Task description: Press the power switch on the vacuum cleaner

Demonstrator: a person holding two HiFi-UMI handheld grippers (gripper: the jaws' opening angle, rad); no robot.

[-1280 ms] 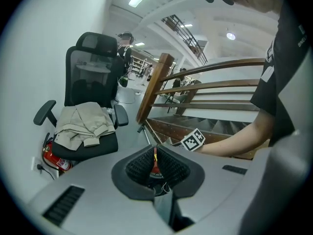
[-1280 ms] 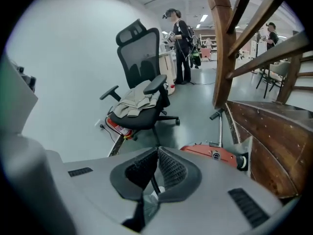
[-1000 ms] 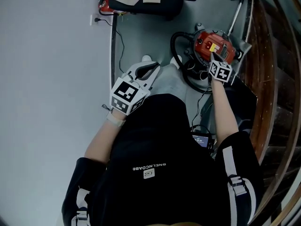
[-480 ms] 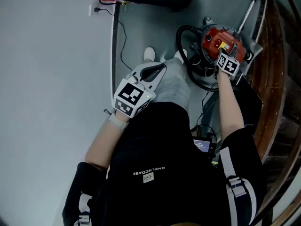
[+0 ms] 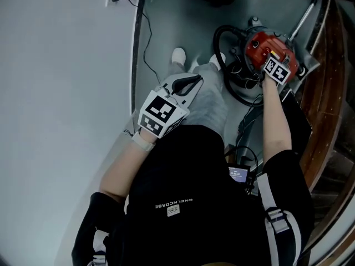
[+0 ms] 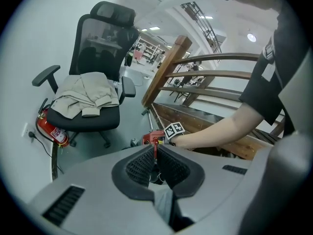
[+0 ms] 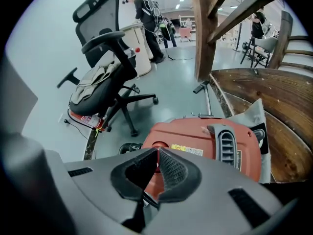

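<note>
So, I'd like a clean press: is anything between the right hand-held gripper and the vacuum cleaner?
Nothing visible. The right hand-held gripper, jaws together, points straight at the red vacuum cleaner top with no object between. The black hose lies off to the side, out of the path.

Grey floor (image 5: 66, 93), red vacuum cleaner (image 5: 256, 44) with black hose (image 5: 217, 40), office chair (image 6: 95, 116), fire extinguisher (image 6: 51, 129).

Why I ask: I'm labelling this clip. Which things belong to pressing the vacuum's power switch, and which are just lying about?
For the job:
- red vacuum cleaner
- right tool, shut, tips at the vacuum's top

Just lying about:
- office chair
- beige clothing on its seat
- fire extinguisher beside the chair
- wooden railing
- left tool, shut, apart from the vacuum
</note>
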